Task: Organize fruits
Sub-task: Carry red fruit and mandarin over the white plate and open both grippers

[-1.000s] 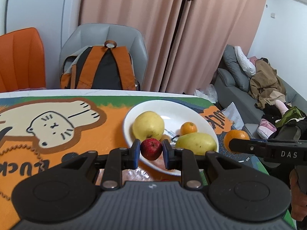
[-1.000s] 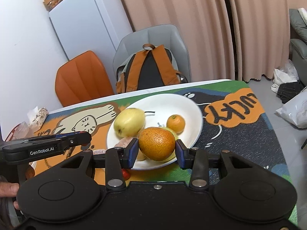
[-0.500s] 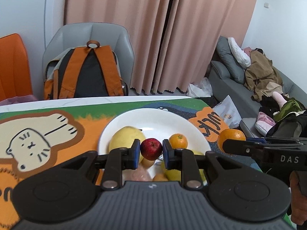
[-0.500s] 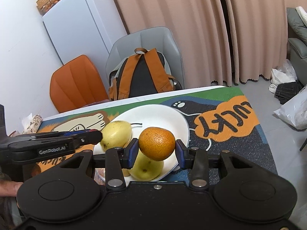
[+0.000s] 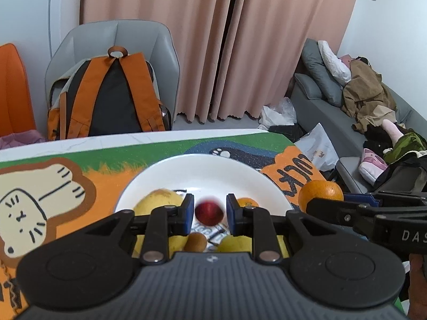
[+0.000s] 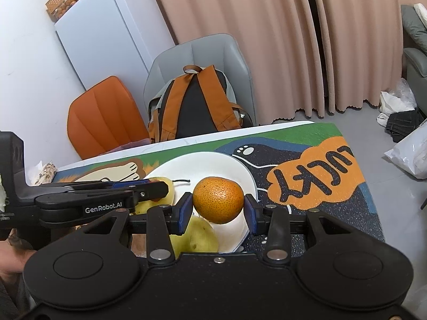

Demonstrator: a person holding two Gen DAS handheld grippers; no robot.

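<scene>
One white plate [image 5: 202, 168], left tool [image 5: 207, 210] opening around one blurred red apple [image 5: 209, 212], right tool [image 6: 218, 210] gripping one big orange [image 6: 218, 200], two chairs behind the table [image 5: 128, 140]

Even, soft indoor light, no hard shadows. Strong fisheye bending at edges, dark corners at 11 and 1 o'clock. Red apple [image 5: 209, 212] motion-blurred; mild glare on white plate [image 5: 202, 170]. Background sharp.

Home living-dining room: sofa [image 5: 331, 114], fridge [image 6: 106, 34], curtains [image 5: 213, 45], backpack-laden chair [image 6: 202, 61].
</scene>
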